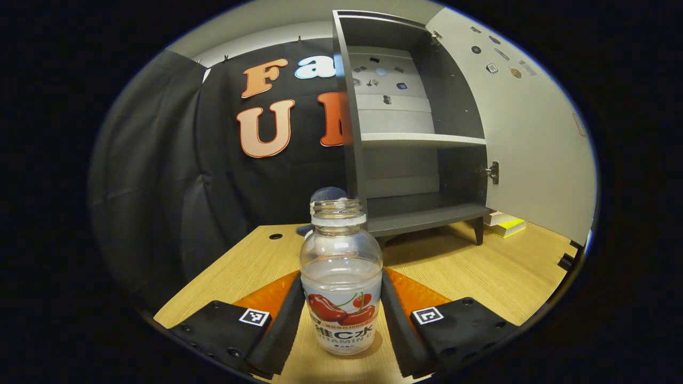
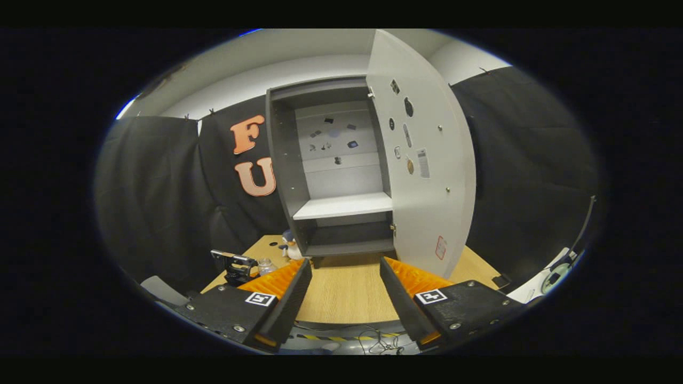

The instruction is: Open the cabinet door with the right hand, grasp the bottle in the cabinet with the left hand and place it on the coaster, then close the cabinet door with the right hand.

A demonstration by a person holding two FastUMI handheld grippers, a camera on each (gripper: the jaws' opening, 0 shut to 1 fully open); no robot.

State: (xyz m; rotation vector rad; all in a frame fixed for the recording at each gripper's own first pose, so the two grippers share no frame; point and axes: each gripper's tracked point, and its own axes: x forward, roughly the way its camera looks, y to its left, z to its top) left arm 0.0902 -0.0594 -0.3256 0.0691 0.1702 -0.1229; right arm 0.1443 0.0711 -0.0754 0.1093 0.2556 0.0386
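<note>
The bottle (image 1: 341,277) is seen upright in the left gripper view, capless, part-filled with clear liquid, standing on the wooden desk (image 1: 480,272) between the fingers of the left gripper (image 1: 340,314). The jaws of that gripper are set wide enough to flank the bottle on both sides; whether both fingers actually press on it cannot be told. A coaster under the bottle cannot be made out. Behind the bottle a small dark rounded object is partly hidden. The cabinet (image 1: 416,138) is seen further back on the desk, raised on short legs, with its door (image 1: 533,133) swung open to the right; the shelf and the lower compartment are shown bare, and small stickers are seen on the back panel and on the inside of the door. A yellow-and-white item (image 1: 507,225) is seen on the desk beside the cabinet's right leg. In the right gripper view the right gripper (image 2: 346,298) is held back from the desk edge, jaws spread apart with nothing between them. The open cabinet (image 2: 336,176) and door (image 2: 427,176) are shown straight ahead, well apart from the gripper. The left gripper (image 2: 237,266) is seen low at the left over the desk, with the bottle (image 2: 265,265) just beside it, small and hard to read.
</note>
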